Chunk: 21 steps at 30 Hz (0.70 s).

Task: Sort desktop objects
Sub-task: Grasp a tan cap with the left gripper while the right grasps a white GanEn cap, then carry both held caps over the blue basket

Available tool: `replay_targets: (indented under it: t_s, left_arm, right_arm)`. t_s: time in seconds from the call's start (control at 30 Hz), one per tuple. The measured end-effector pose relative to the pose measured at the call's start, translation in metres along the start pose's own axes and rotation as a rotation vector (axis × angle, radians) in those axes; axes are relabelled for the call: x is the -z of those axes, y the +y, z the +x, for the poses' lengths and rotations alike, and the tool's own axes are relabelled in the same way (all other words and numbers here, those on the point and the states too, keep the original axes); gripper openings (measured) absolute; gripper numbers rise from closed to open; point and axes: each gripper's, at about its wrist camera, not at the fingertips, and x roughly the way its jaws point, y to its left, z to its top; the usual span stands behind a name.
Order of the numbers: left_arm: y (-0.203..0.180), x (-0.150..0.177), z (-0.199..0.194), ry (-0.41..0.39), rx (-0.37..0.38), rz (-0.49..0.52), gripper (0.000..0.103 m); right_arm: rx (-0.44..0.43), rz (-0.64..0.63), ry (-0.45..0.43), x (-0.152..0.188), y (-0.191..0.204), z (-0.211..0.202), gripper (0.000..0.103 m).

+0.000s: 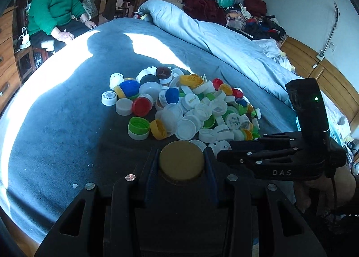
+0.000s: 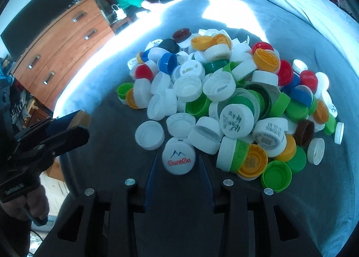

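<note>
Clamped in the left hand-held gripper (image 1: 181,165) is a gold cap (image 1: 181,161), the right hand-held gripper (image 2: 178,162) grips a white cap (image 2: 178,158) at the bed's (image 1: 56,122) cap pile's (image 2: 224,90) 6 o'clock edge; picking seems done, so each likely needs carrying to its colour group.

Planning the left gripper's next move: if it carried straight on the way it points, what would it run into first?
Probably the near edge of the bottle cap pile, likely its white caps, though depth is unclear. The left gripper already holds a gold cap.
</note>
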Motion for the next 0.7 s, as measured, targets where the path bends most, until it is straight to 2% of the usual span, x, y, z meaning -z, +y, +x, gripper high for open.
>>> replay_targets:
  t_s: [0.03,0.33,0.53,0.7]
  left_arm:
    - [0.000,0.000,0.000,0.002,0.001,0.000,0.034]
    - [-0.016,-0.007,-0.018,-0.022,-0.032,0.005,0.034]
    - [-0.047,-0.022,-0.031,-0.043,-0.051,0.040,0.034]
    - [-0.081,-0.036,-0.036,-0.052,-0.044,0.082,0.034]
  right_arm:
    - [0.003,0.001,0.007,0.001,-0.001,0.002,0.034]
    - [0.032,-0.077,-0.111,0.014,0.021,-0.069,0.034]
    - [0.068,-0.072,-0.187,0.026,0.021,-0.120,0.034]
    - [0.110,-0.043,-0.258,0.036,0.005,-0.164,0.034]
